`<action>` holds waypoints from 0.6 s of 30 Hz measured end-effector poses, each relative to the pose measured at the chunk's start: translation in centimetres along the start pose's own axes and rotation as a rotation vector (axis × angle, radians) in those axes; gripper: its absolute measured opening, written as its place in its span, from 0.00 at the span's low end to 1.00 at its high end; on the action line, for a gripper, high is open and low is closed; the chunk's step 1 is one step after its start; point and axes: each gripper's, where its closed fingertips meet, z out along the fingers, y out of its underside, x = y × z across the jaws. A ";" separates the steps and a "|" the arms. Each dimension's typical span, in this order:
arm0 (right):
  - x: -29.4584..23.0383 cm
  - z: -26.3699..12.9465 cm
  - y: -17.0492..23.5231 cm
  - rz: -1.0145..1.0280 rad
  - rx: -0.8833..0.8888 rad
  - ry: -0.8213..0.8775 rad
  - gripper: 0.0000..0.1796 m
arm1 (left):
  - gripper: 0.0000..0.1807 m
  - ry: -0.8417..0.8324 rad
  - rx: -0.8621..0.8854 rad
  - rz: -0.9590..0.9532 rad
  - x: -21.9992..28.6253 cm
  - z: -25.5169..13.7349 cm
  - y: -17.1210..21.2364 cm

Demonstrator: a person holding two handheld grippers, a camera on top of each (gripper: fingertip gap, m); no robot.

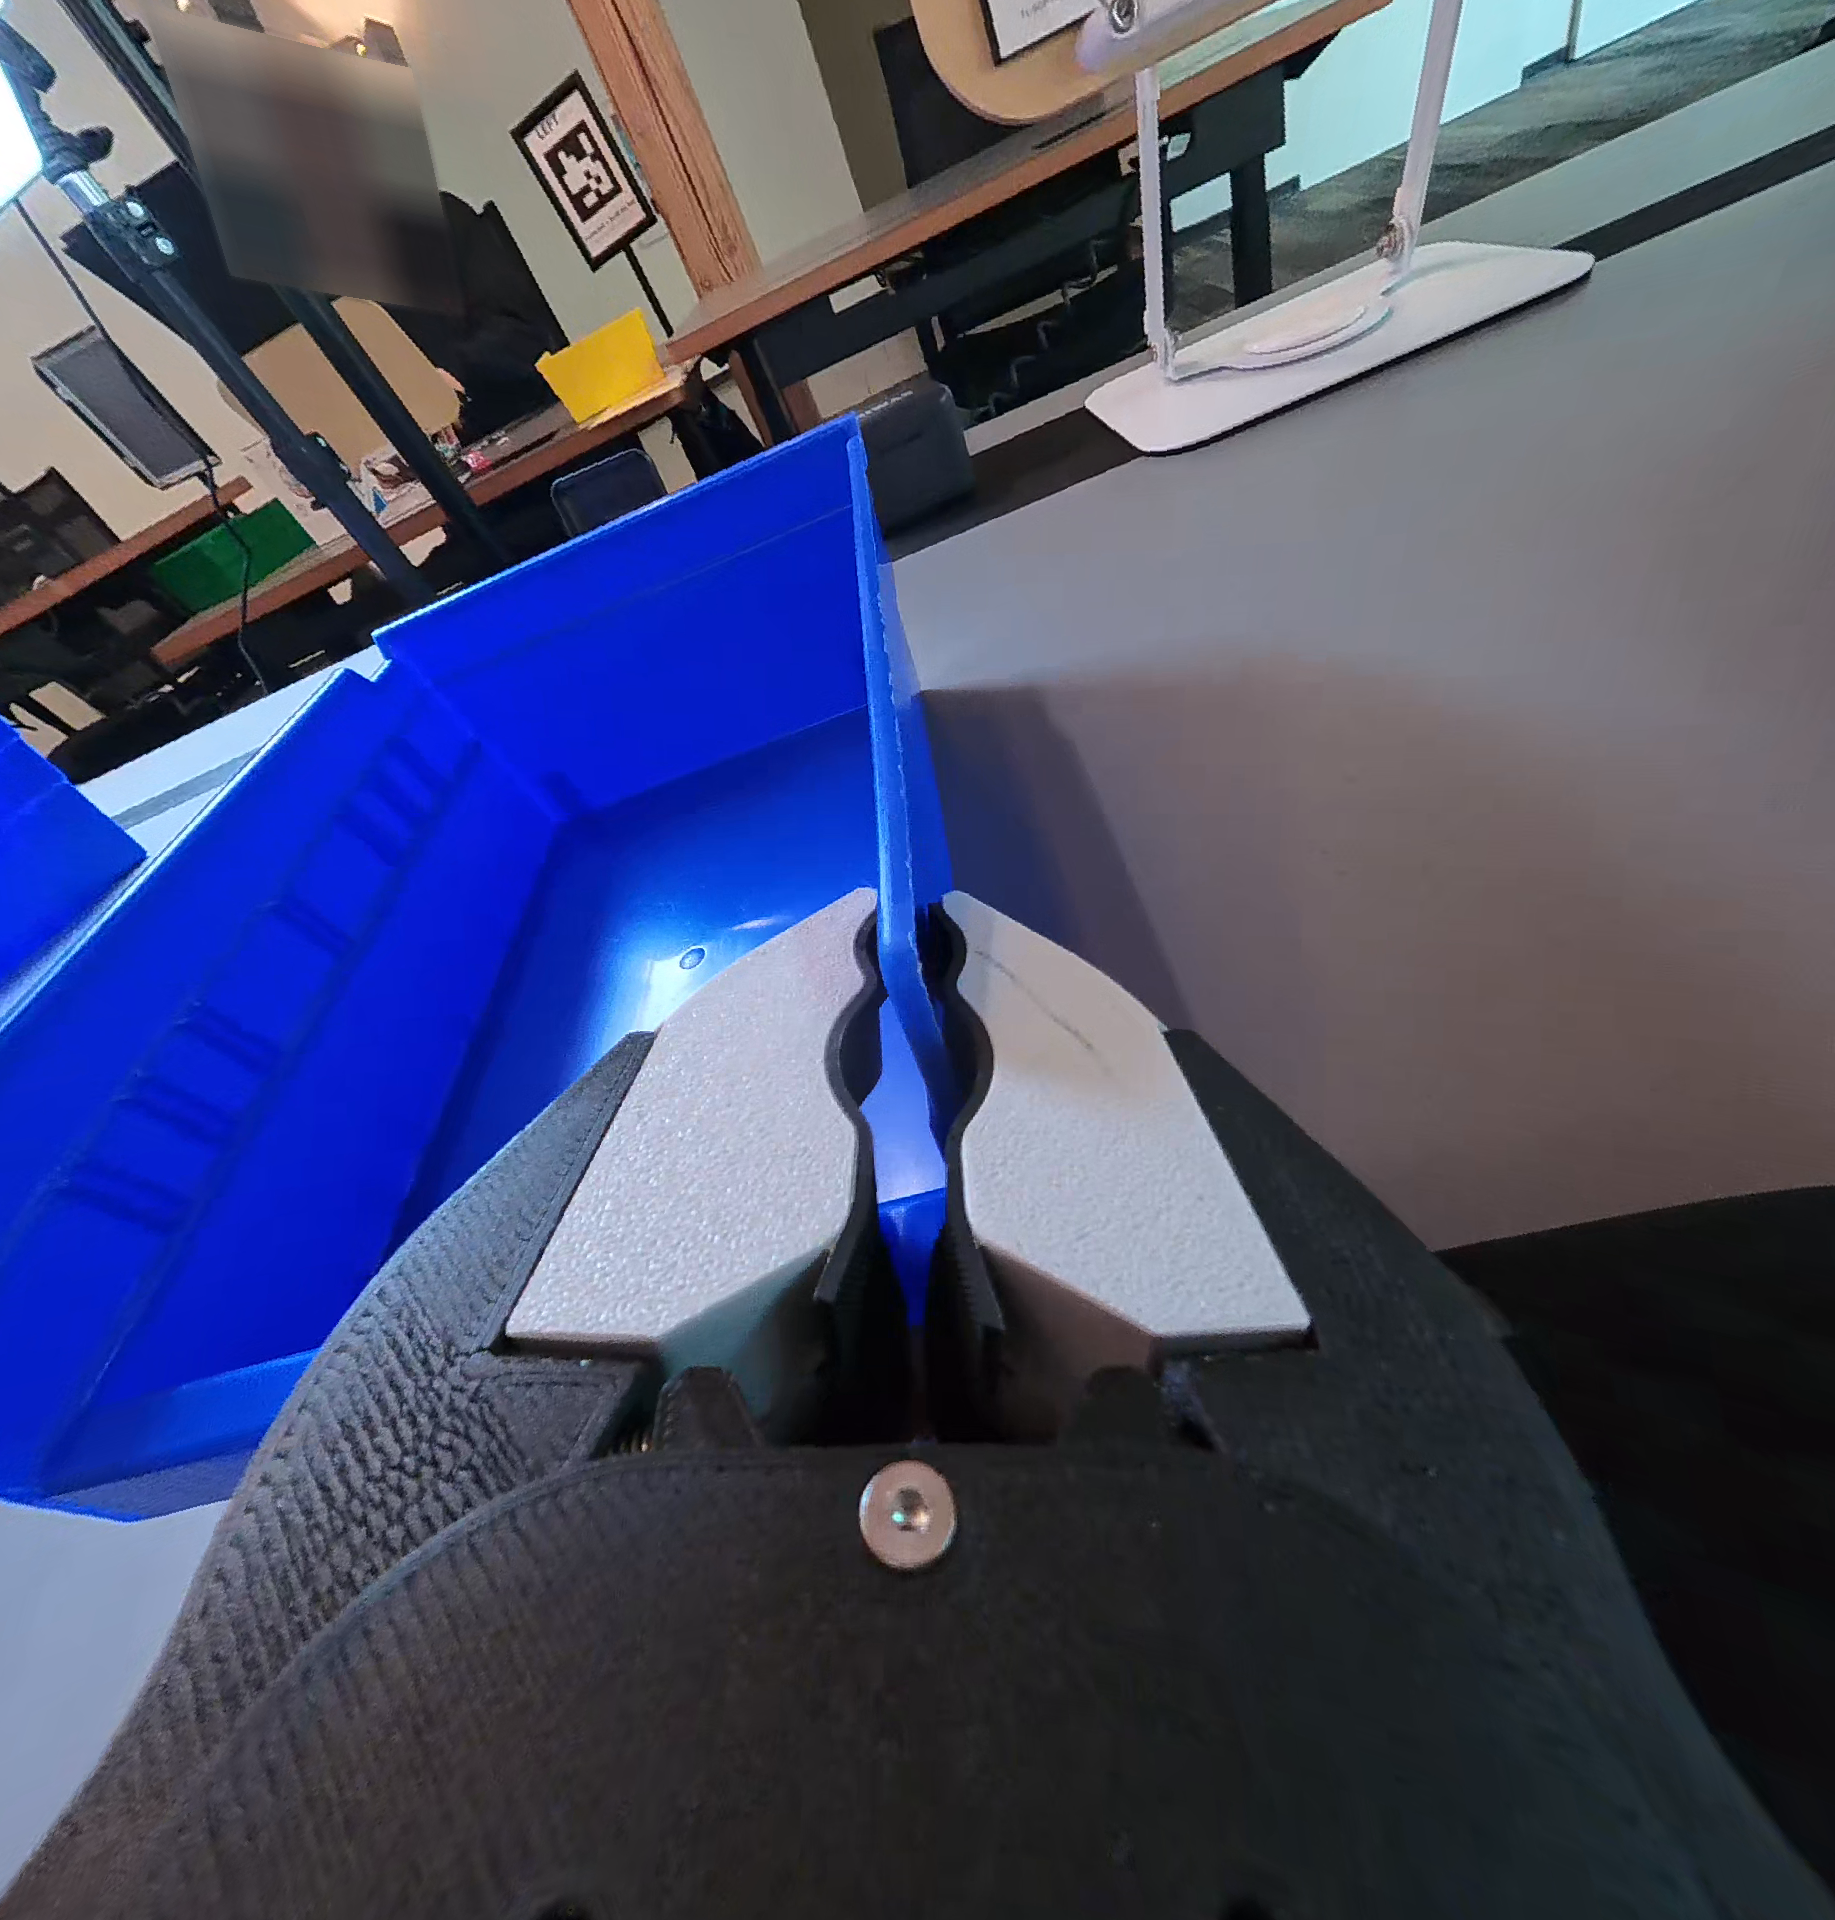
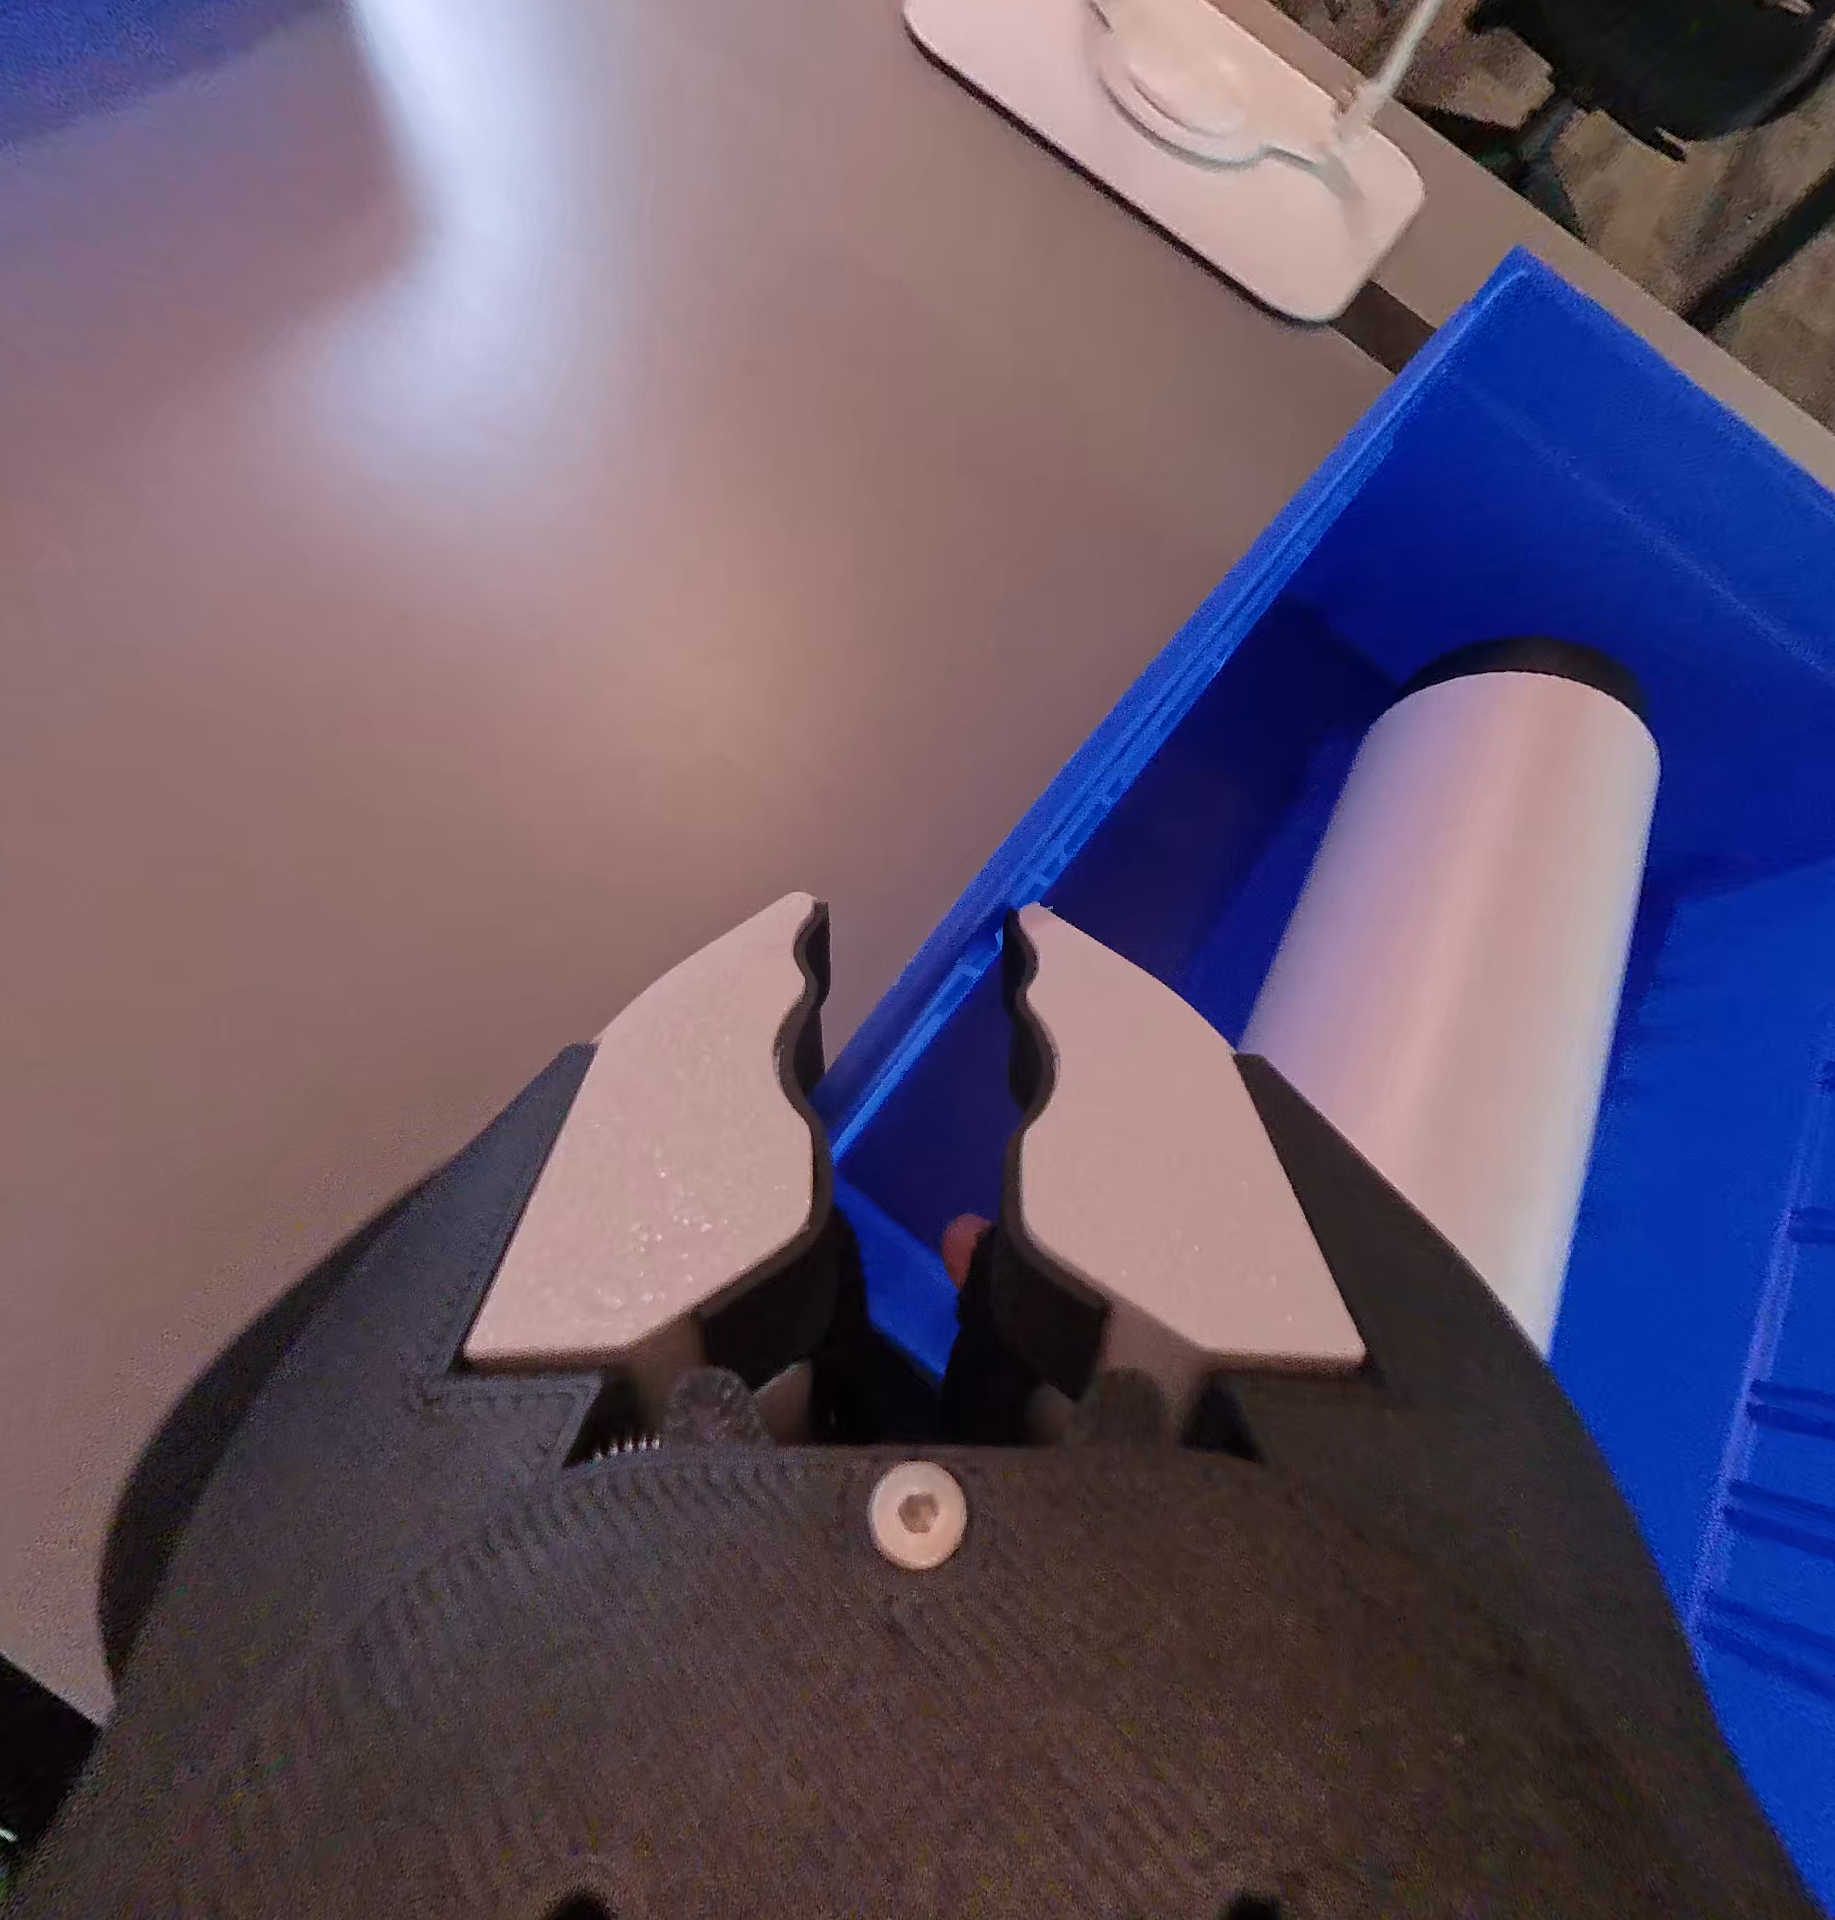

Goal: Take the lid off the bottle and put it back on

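Observation:
A white cylindrical bottle (image 2: 1464,987) lies on its side in a blue bin (image 2: 1515,468) in the right wrist view; its far end looks dark and I cannot make out the lid. My right gripper (image 2: 918,914) is open at the bin's near left corner, one finger outside the wall and one inside, just left of the bottle. A small pinkish thing (image 2: 960,1242) shows low between the fingers; I cannot tell what it is. My left gripper (image 1: 908,909) is shut on the right wall of another blue bin (image 1: 632,644), which shows nothing inside.
Both bins stand on a grey table (image 1: 1412,727). A white stand with a flat base (image 1: 1339,353) is at the table's far side, also in the right wrist view (image 2: 1183,156). Part of a third blue bin (image 1: 19,831) is at the far left. Tip to tip, the grippers are about 40 cm apart.

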 end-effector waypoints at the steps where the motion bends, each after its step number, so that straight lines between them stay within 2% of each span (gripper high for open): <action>1: -0.8 0.4 -0.6 0.002 0.016 -0.020 0.18 | 0.03 -0.001 0.002 0.001 0.0 0.0 0.0; 8: -7.1 3.8 -5.1 -0.092 0.155 -0.134 0.22 | 0.07 -0.010 -0.012 0.026 0.1 0.2 0.5; 13: -11.4 6.4 -8.2 -0.204 0.166 -0.147 0.24 | 0.07 -0.021 -0.004 0.036 0.0 0.2 0.4; 18: -16.7 8.2 -10.7 -0.316 0.195 -0.226 0.31 | 0.08 -0.032 0.018 0.028 -0.2 0.1 0.3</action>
